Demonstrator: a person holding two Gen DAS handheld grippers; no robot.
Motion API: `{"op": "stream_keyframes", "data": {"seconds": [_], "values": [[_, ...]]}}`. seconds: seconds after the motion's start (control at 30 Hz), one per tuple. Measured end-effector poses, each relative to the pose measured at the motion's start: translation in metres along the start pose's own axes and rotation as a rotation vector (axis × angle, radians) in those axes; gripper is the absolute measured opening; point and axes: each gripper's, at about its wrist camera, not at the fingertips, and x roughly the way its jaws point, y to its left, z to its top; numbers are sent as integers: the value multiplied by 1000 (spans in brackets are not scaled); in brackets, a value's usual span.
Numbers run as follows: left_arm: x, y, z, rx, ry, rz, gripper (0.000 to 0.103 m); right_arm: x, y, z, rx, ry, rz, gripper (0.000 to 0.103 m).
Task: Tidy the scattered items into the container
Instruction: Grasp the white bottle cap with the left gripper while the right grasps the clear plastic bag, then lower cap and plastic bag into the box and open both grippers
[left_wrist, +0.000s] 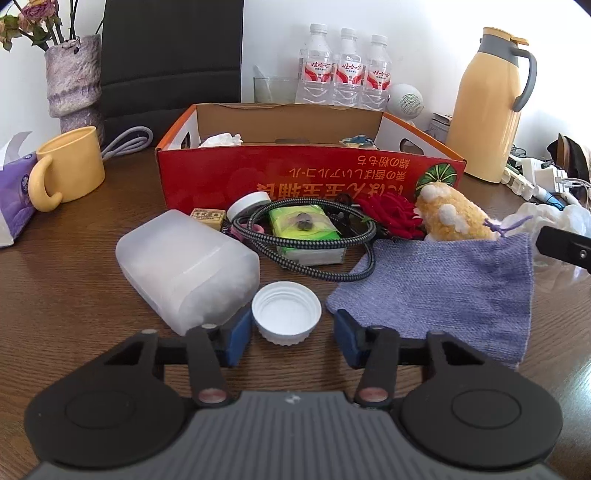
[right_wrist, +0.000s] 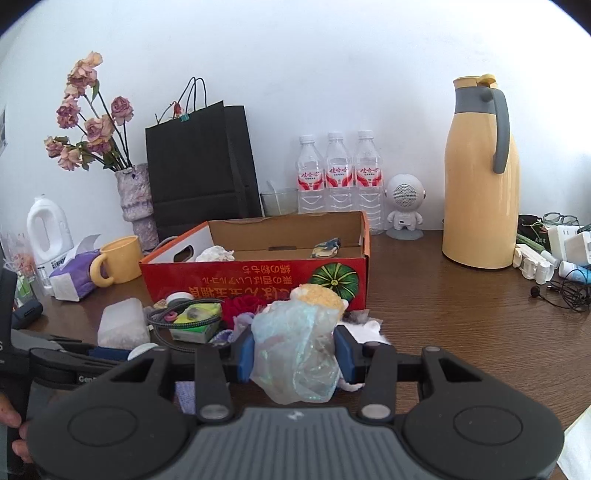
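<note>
Right wrist showed the right gripper (right_wrist: 294, 349) pinching a crinkly plastic bag (right_wrist: 295, 354) that could slip, while the left gripper (left_wrist: 287, 332) gaped around a white cap (left_wrist: 286, 313).

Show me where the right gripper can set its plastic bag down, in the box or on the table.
Inside the red box, bare cardboard floor lies between the crumpled tissue and the small wrapper. On the table, bare wood runs between the box and the yellow thermos. In front of the box it is crowded: cable, pouch, jar.
</note>
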Motion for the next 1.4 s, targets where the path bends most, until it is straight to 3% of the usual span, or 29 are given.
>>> {"op": "stream_keyframes", "data": {"seconds": [0.3, 0.4, 0.5, 0.6, 0.7, 0.83, 1.2, 1.4], "values": [[-29, 10, -6, -41, -45, -47, 40, -24, 3, 8, -81, -25, -156, 44], [-48, 8, -10, -22, -85, -63, 40, -34, 4, 12, -5, -5, 43, 44], [-65, 8, -13, -28, -115, -77, 40, -39, 27, 6, -79, -7, -10, 44], [-83, 7, -18, -37, -141, -103, 40, -41, 40, 0, -49, 19, 59, 44], [-101, 2, -26, -21, -169, -118, 40, -41, 67, -12, -112, 59, 63, 44], [-123, -10, -41, 45, -230, -43, 40, -46, 92, -24, -109, 71, 90, 44], [-189, 2, -52, 5, -406, 8, 40, -76, 133, -10, -164, -28, 93, 43], [-179, 5, -28, 10, -444, 6, 40, -77, 125, 13, -129, -113, 61, 43]]}}
